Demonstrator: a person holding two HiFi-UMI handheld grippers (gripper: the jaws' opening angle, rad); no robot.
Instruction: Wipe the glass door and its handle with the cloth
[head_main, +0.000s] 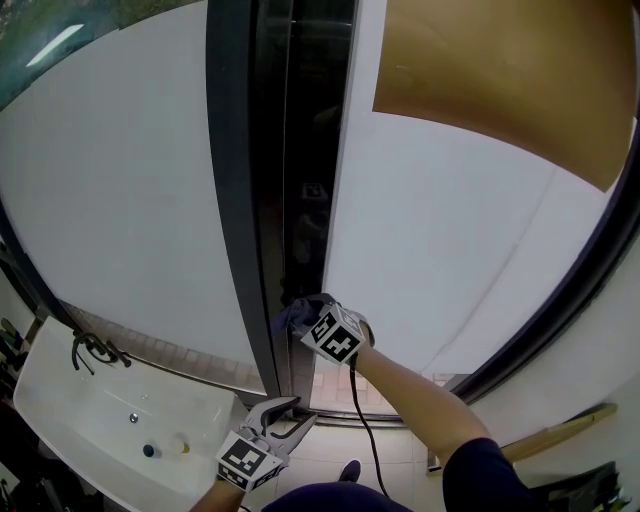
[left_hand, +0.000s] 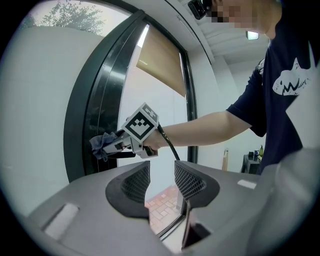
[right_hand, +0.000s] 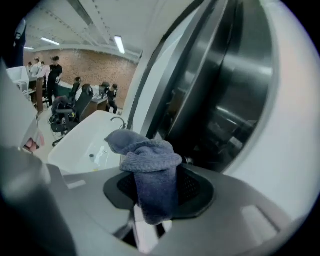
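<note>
The glass door's dark frame (head_main: 250, 200) runs up the middle of the head view, between frosted white panes (head_main: 450, 230). My right gripper (head_main: 308, 318) is shut on a blue-grey cloth (head_main: 290, 318), which it presses against the dark strip at the door's edge. In the right gripper view the cloth (right_hand: 150, 160) bulges from between the jaws, right at the dark frame (right_hand: 215, 100). My left gripper (head_main: 298, 412) hangs lower, open and empty, apart from the door. From the left gripper view, its pads (left_hand: 137, 182) point at the right gripper (left_hand: 117, 145) and cloth (left_hand: 102, 145). I cannot pick out the handle clearly.
A white sink (head_main: 60, 400) with a black tap (head_main: 95, 350) stands at lower left. A brown roller blind (head_main: 500, 80) covers the upper right pane. A wooden stick (head_main: 560, 432) lies at lower right. Several people (right_hand: 55, 75) sit in the office behind.
</note>
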